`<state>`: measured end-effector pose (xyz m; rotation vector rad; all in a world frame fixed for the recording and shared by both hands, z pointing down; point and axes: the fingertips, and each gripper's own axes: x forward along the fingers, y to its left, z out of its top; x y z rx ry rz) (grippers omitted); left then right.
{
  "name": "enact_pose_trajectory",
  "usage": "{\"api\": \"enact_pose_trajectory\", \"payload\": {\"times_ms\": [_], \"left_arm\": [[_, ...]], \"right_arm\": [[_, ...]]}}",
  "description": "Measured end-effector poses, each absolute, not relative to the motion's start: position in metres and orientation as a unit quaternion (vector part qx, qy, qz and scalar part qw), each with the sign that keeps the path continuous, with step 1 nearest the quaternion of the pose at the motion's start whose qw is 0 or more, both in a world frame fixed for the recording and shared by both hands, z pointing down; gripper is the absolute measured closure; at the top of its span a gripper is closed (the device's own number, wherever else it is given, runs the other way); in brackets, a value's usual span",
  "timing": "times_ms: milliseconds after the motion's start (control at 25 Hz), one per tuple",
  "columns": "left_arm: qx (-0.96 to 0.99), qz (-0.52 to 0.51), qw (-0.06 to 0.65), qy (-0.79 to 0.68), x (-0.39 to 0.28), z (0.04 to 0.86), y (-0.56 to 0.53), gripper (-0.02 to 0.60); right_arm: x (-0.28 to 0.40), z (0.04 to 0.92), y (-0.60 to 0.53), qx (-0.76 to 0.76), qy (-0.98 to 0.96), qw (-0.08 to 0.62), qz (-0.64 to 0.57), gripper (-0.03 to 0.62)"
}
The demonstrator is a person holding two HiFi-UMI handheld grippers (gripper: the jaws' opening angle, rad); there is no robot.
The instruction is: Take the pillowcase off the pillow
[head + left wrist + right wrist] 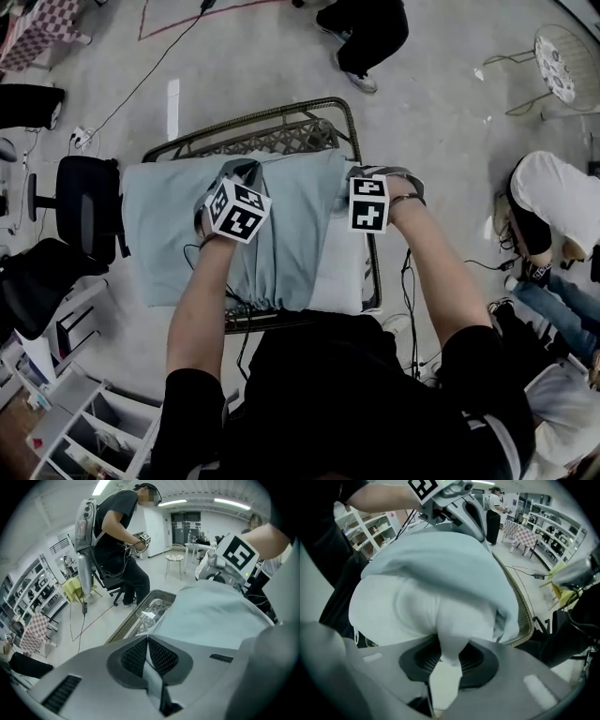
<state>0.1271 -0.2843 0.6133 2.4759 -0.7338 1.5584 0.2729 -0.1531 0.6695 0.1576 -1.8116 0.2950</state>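
Note:
A light blue pillowcase [169, 225] lies bunched over a white pillow [342, 272] on a metal lattice frame [281, 127]. The pillow's right side is bare. My left gripper [234, 187] is over the middle of the pillowcase. In the left gripper view that gripper [147, 638] is shut on a thin fold of the blue pillowcase [215, 616]. My right gripper [370, 180] is at the pillow's far right edge. In the right gripper view it [450, 644] is shut on a pinch of the white pillow [393, 611], below the gathered pillowcase [440, 559].
A black office chair [84, 202] stands left of the frame. One person [370, 37] stands beyond it and another [553, 206] crouches at the right. White shelves [84, 431] are near left. Cables run over the floor [441, 112].

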Motion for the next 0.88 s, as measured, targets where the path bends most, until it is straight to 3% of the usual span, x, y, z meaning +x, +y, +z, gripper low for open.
{"api": "enact_pose_trajectory", "payload": {"times_ms": [120, 360, 520, 680, 880], "left_arm": [[0.815, 0.520, 0.086, -0.241, 0.096, 0.612, -0.284, 0.575], [0.819, 0.500, 0.103, -0.261, 0.054, 0.592, -0.276, 0.574], [0.841, 0.473, 0.086, -0.249, 0.103, 0.573, -0.265, 0.556], [0.875, 0.426, 0.100, -0.207, 0.166, 0.556, -0.244, 0.453], [0.869, 0.448, 0.121, -0.171, 0.193, 0.578, -0.225, 0.428]], "right_arm": [[0.282, 0.655, -0.144, 0.103, -0.794, 0.579, 0.152, 0.527], [0.292, 0.623, -0.133, 0.120, -0.808, 0.558, 0.148, 0.530], [0.283, 0.609, -0.134, 0.137, -0.805, 0.565, 0.121, 0.525], [0.279, 0.598, -0.129, 0.148, -0.802, 0.569, 0.105, 0.525], [0.277, 0.588, -0.119, 0.150, -0.797, 0.578, 0.088, 0.525]]}}
